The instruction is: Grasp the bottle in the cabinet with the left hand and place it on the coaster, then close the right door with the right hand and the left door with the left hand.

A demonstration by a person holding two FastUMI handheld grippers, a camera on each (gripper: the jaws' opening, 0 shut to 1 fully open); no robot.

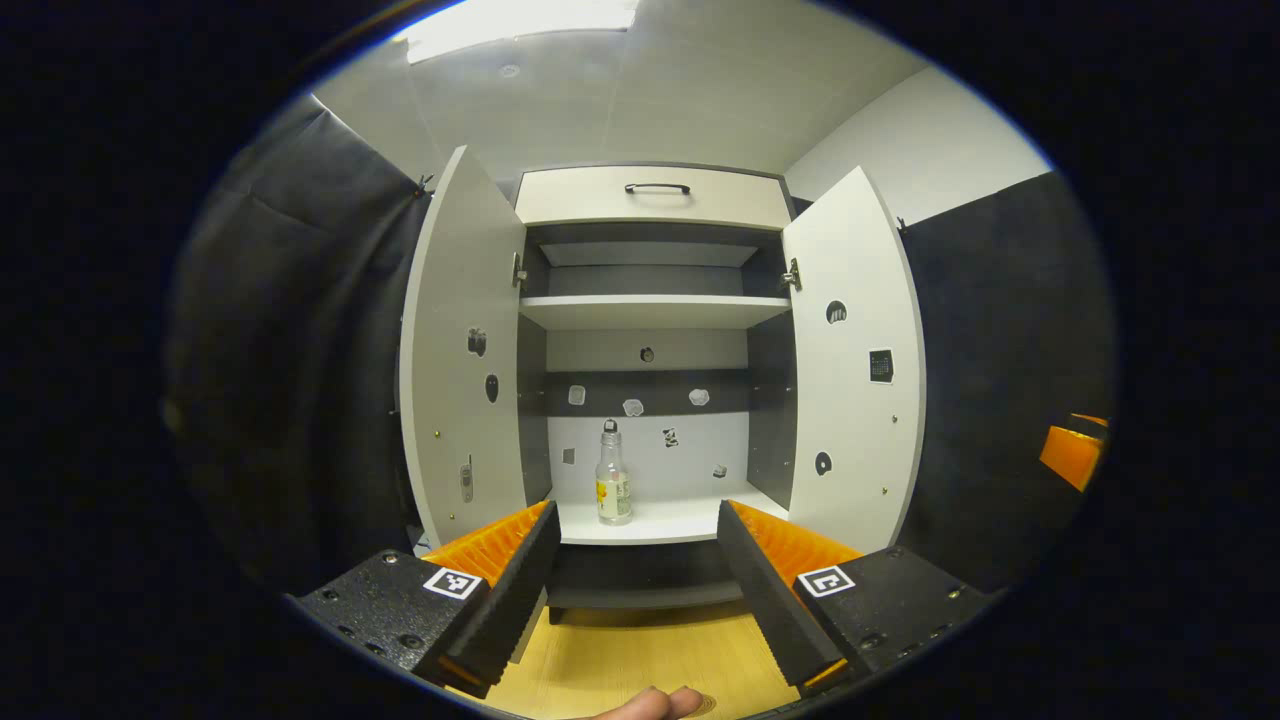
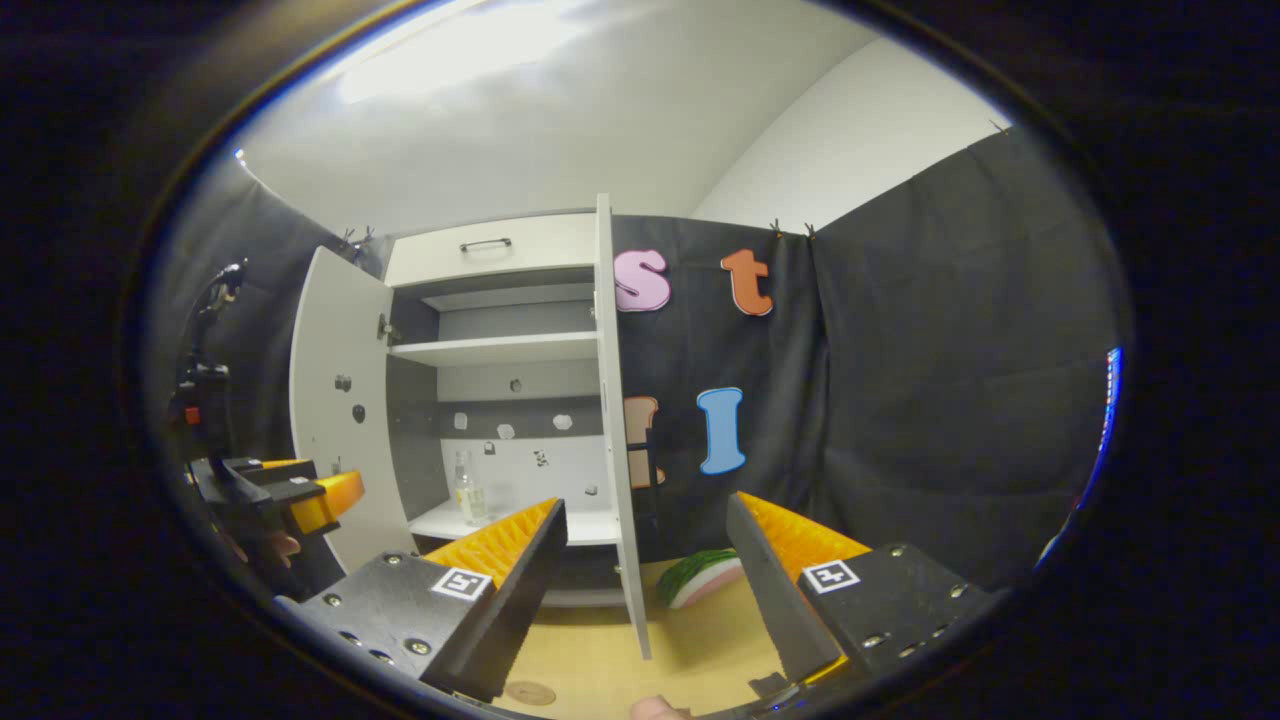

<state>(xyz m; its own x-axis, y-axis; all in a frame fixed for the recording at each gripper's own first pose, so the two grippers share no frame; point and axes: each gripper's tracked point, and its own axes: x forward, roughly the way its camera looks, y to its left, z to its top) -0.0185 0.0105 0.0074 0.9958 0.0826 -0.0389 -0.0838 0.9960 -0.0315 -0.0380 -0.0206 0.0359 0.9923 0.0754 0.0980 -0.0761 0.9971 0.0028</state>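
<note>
Stood upright on the cabinet (image 1: 650, 200) bottom shelf, left of centre, bottle (image 1: 613, 487) well beyond spread, empty left gripper (image 1: 640, 580); right gripper (image 2: 650, 590) likewise spread; risked toppling if nudged off-centre by one finger.

One bottle (image 1: 613, 478); two doors; perhaps one coaster (image 2: 529, 692)

1. The left gripper (image 1: 635, 560) faces the open cabinet (image 1: 650, 312) head-on, level, well short of it, its fingers spread wide with nothing between them.
2. The right gripper (image 2: 645, 565) stands off to the cabinet's right, fingers likewise parted and empty.
3. In the right gripper view the left gripper shows at the far left, before the cabinet, with a hand (image 2: 268, 548) beneath it.
</note>
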